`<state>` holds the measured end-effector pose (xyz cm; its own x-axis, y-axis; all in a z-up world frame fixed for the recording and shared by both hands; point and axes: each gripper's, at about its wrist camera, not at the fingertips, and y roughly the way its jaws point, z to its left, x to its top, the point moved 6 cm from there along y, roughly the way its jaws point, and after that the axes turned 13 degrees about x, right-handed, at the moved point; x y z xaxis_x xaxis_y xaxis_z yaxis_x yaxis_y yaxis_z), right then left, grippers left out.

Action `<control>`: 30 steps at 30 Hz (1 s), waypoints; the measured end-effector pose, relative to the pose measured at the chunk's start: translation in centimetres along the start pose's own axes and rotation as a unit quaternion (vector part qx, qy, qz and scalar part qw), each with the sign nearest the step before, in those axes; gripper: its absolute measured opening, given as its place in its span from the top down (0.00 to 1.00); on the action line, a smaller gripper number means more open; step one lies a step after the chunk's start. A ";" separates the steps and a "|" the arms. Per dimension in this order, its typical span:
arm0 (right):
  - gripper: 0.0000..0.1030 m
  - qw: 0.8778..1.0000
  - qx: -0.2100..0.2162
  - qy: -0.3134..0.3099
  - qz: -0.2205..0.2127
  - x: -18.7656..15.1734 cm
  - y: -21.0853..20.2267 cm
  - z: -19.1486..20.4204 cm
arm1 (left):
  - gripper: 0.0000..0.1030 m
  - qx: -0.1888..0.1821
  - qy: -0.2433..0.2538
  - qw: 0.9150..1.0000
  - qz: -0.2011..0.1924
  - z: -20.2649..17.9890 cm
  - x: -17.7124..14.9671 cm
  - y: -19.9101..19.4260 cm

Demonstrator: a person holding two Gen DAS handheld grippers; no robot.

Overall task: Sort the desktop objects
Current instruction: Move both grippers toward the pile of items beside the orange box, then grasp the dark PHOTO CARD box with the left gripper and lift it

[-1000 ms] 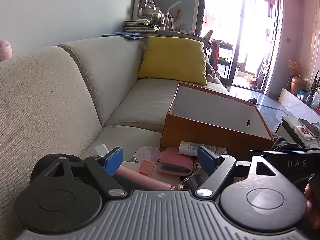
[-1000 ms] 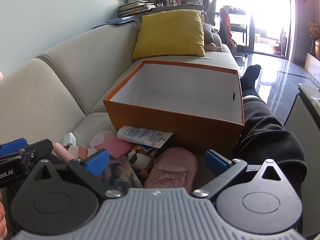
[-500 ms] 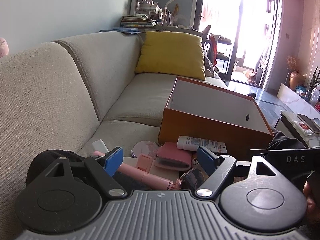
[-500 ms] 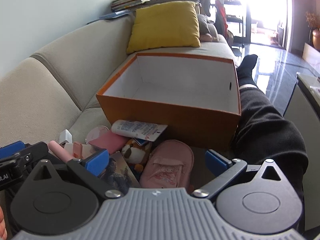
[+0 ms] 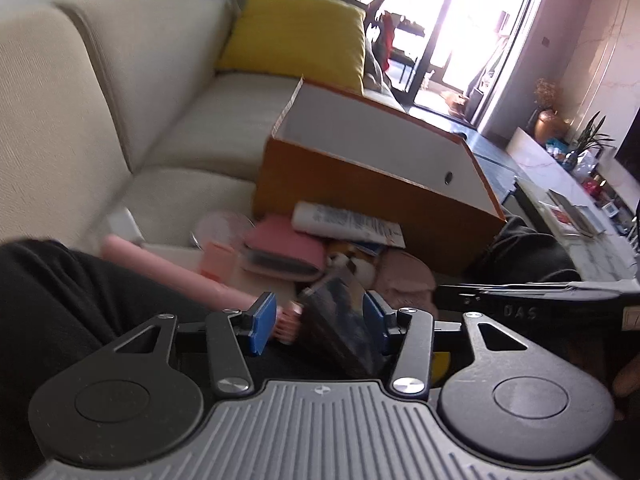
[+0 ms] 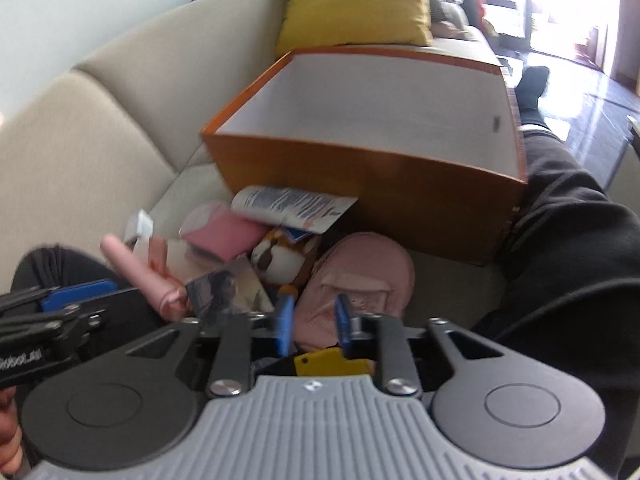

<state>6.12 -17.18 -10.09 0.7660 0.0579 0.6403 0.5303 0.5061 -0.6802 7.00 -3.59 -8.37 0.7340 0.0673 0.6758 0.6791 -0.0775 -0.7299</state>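
Both claws closing just before the orange box (image 6: pixel 372 184): left gripper (image 5: pixel 320 320) around a dark photo card (image 5: pixel 340 320), right gripper (image 6: pixel 312 326) over the pink pouch (image 6: pixel 360 280), neither pinching yet.

Box (image 6: pixel 360 184) on the sofa (image 6: pixel 80 140), cushion (image 6: pixel 356 4) behind it, tube (image 6: pixel 292 208) and pouch (image 6: pixel 360 276) before it

I see the orange box (image 6: pixel 360 184) interior clear; clutter pile (image 6: pixel 280 248) and my legs (image 6: pixel 568 248) crowd the sofa (image 6: pixel 80 160) seat's front edge.
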 end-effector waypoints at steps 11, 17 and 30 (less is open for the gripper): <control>0.87 0.999 0.018 -0.026 0.034 -0.4 2.9 -0.4 | 0.40 -0.037 -0.040 0.993 0.108 -0.7 -1.5 5.0; 0.92 0.998 0.039 -0.028 0.051 -0.9 4.0 -0.6 | 0.41 -0.036 -0.032 0.992 0.114 -1.7 -1.4 6.7; 0.93 0.996 0.040 -0.025 0.076 -1.3 5.5 -1.1 | 0.53 -0.025 -0.017 0.995 0.094 -1.8 -1.3 6.9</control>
<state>8.40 -15.47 -15.05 0.8146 0.1806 0.5512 0.3783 0.5551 -0.7408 10.74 -6.01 -14.10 0.8482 0.0802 0.5236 0.5297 -0.1405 -0.8365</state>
